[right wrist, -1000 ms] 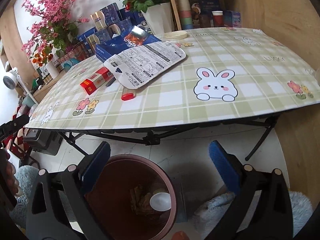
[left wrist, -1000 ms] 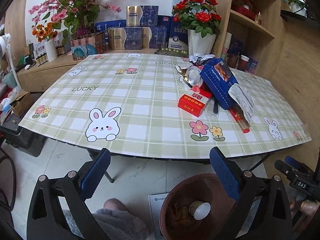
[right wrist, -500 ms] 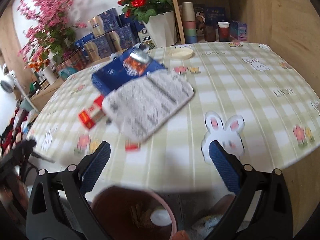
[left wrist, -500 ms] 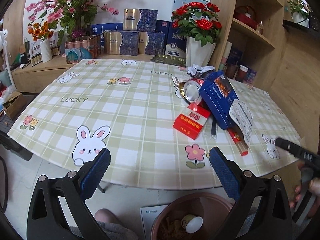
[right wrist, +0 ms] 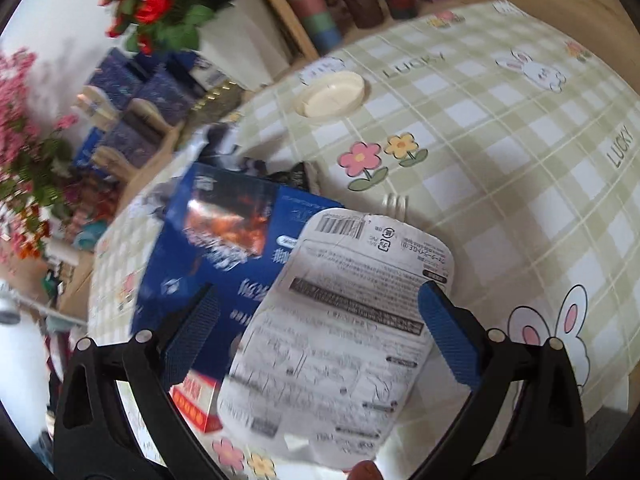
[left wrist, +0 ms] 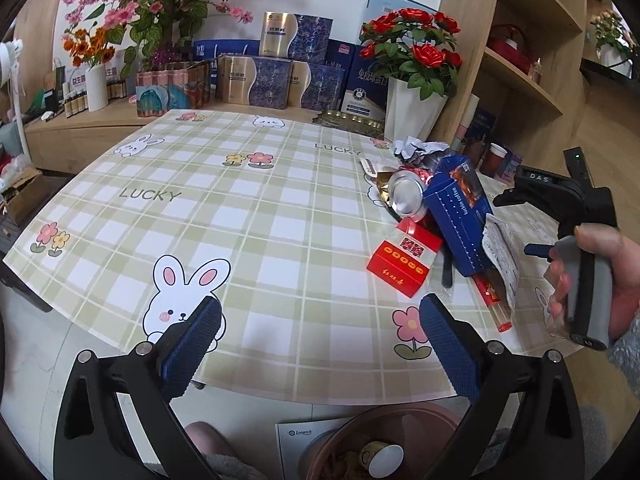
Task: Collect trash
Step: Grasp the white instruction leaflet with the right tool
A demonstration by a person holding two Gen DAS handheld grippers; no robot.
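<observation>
A trash pile lies on the checked tablecloth (left wrist: 256, 216): a red carton (left wrist: 402, 258), a silver can (left wrist: 407, 196), a blue box (left wrist: 460, 216), a white printed blister card (left wrist: 502, 258) and crumpled paper (left wrist: 416, 148). My left gripper (left wrist: 320, 332) hangs open over the table's near edge, left of the pile. My right gripper (right wrist: 318, 334) is open directly over the white card (right wrist: 340, 320), which lies between its fingers without touching either; the blue box (right wrist: 224, 248) sits under its left finger. A brown bin (left wrist: 380, 444) with a cup inside stands on the floor below.
A white lid (right wrist: 330, 94) lies on the far side of the table. A vase of red roses (left wrist: 412, 92), stacked boxes (left wrist: 276, 68) and wooden shelves (left wrist: 532, 48) ring the table's back. A hand (left wrist: 600, 280) holds the right gripper's handle.
Both grippers rose from bin level up over the table. The right one swung forward and down over the white card and blue box; its view is blurred by motion.
</observation>
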